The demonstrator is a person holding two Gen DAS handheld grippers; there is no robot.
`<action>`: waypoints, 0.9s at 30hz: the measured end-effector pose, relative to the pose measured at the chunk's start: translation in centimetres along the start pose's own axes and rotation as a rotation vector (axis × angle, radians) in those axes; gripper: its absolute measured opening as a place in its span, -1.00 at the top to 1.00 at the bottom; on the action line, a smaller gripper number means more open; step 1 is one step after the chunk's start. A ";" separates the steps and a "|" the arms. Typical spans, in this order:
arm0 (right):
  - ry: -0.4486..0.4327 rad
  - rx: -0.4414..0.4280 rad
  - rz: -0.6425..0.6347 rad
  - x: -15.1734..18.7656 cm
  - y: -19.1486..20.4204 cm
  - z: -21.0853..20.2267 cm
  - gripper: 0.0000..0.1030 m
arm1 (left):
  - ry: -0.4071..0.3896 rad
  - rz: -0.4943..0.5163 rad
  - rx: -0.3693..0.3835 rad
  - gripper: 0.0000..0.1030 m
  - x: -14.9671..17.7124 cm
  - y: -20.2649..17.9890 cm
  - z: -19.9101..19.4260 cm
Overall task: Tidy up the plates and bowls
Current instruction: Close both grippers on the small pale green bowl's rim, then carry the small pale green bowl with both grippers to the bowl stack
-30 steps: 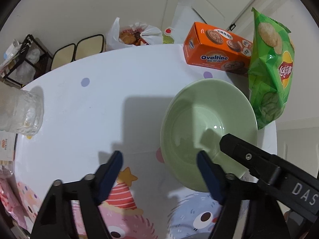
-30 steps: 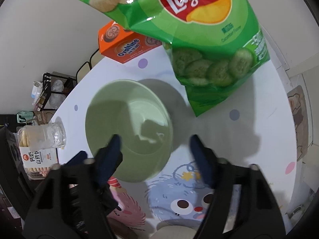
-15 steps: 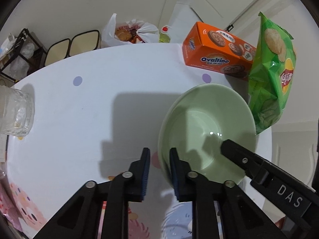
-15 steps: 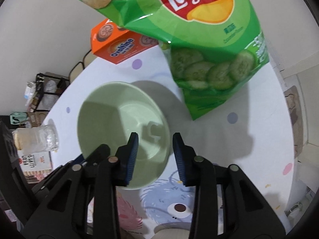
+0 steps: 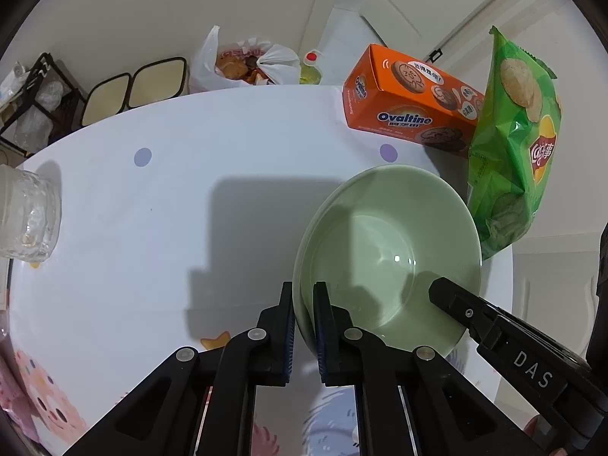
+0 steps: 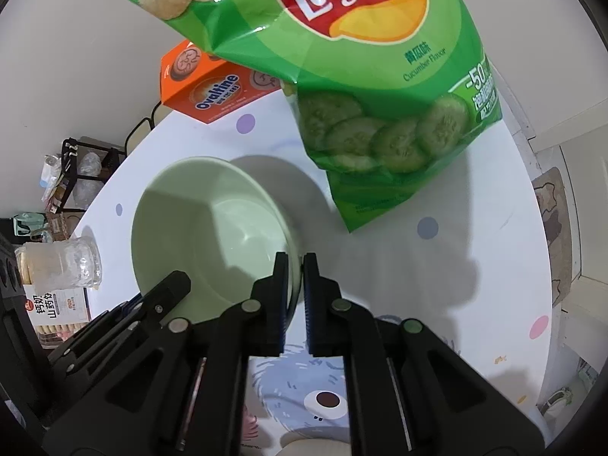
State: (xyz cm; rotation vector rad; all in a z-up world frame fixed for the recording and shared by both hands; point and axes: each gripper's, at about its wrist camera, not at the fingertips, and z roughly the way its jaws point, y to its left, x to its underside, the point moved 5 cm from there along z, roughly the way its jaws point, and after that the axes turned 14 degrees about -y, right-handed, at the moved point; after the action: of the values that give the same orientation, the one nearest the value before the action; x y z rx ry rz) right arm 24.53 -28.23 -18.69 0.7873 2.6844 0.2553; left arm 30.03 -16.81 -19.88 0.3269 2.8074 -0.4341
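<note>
The pale green bowl (image 5: 387, 250) sits on the white bench (image 5: 190, 205), right of centre in the left wrist view. The left tool (image 5: 303, 311) is clamped on its lower left rim, one finger inside, one outside. In the right wrist view, the right tool (image 6: 292, 281) pinches the bowl's (image 6: 212, 228) lower right rim likewise, below the green crisp bag (image 6: 342, 68).

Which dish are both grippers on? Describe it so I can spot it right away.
On the round white cartoon-print table, look just in front of the orange Ovaltine box and the green Lay's chip bag. It is the pale green glossy ceramic bowl, the only dish there.
</note>
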 end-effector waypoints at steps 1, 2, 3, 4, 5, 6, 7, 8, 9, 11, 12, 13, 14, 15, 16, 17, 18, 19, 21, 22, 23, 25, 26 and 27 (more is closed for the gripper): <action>0.002 -0.005 0.005 0.0 0.0 -0.1 0.82 | -0.001 -0.002 -0.001 0.84 0.1 0.0 -0.1; 0.004 -0.012 0.011 -0.1 -0.4 -0.3 0.82 | -0.004 -0.009 -0.001 0.84 0.0 0.1 -0.1; 0.007 -0.019 0.016 0.0 -0.5 -0.3 0.82 | -0.007 -0.011 -0.005 0.85 0.1 0.1 -0.2; 0.009 -0.022 0.016 0.0 -0.4 -0.3 0.81 | -0.010 -0.010 -0.010 0.85 0.1 0.1 -0.3; 0.011 -0.023 0.009 0.1 -0.4 -0.3 0.81 | -0.009 -0.005 -0.014 0.85 0.2 0.1 -0.3; 0.010 -0.022 0.001 0.1 -0.4 -0.4 0.81 | -0.008 -0.004 -0.014 0.85 0.3 0.1 -0.4; 0.008 -0.019 -0.008 0.2 -0.4 -0.5 0.81 | -0.008 -0.006 -0.013 0.85 0.3 0.1 -0.5; 0.007 -0.020 -0.008 0.2 -0.4 -0.5 0.81 | -0.011 -0.009 -0.013 0.85 0.4 0.1 -0.6; 0.007 -0.026 -0.003 0.3 -0.4 -0.6 0.81 | -0.013 -0.011 -0.015 0.85 0.4 0.2 -0.7; 0.006 -0.032 -0.008 0.4 -0.4 -0.8 0.81 | -0.018 -0.012 -0.016 0.85 0.6 0.1 -1.2; 0.004 -0.033 -0.016 0.5 -0.3 -1.0 0.81 | -0.021 -0.013 -0.019 0.85 0.6 0.2 -1.4; 0.002 -0.035 -0.018 0.5 -0.3 -1.2 0.81 | -0.024 -0.013 -0.023 0.85 0.7 0.2 -1.6; 0.000 -0.038 -0.023 0.6 -0.3 -1.4 0.81 | -0.028 -0.012 -0.027 0.85 0.9 0.1 -1.9; 0.000 -0.039 -0.028 0.7 -0.2 -1.6 0.81 | -0.030 -0.013 -0.032 0.85 1.0 0.1 -2.1; 0.000 -0.042 -0.034 0.8 -0.1 -1.9 0.81 | -0.032 -0.021 -0.037 0.85 1.2 0.2 -2.4; -0.002 -0.046 -0.038 0.9 0.1 -2.1 0.81 | -0.034 -0.027 -0.042 0.85 1.4 0.3 -2.7; -0.003 -0.049 -0.044 1.0 0.2 -2.4 0.81 | -0.037 -0.029 -0.045 0.85 1.6 0.2 -3.1; -0.005 -0.049 -0.049 1.1 0.2 -2.7 0.81 | -0.043 -0.028 -0.049 0.85 1.8 0.2 -3.5; -0.009 -0.056 -0.057 1.4 0.4 -3.3 0.81 | -0.053 -0.030 -0.051 0.85 2.2 0.2 -4.3; -0.009 -0.059 -0.061 1.5 0.4 -3.6 0.81 | -0.057 -0.032 -0.053 0.85 2.4 0.2 -4.7; -0.010 -0.063 -0.066 1.8 0.4 -4.0 0.81 | -0.062 -0.034 -0.056 0.85 2.7 0.1 -5.2; -0.013 -0.068 -0.082 2.3 0.7 -4.5 0.81 | -0.074 -0.033 -0.065 0.85 3.2 0.0 -6.1; -0.017 -0.071 -0.093 2.5 0.8 -4.9 0.81 | -0.080 -0.027 -0.074 0.85 3.5 0.0 -6.7; -0.021 -0.074 -0.105 2.7 0.9 -5.3 0.81 | -0.084 -0.023 -0.080 0.85 3.6 0.0 -7.0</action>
State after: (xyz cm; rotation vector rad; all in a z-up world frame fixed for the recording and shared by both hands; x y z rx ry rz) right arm 20.87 -26.40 -14.27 0.6222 2.6698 0.3165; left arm 24.96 -13.86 -14.60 0.2537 2.7399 -0.3315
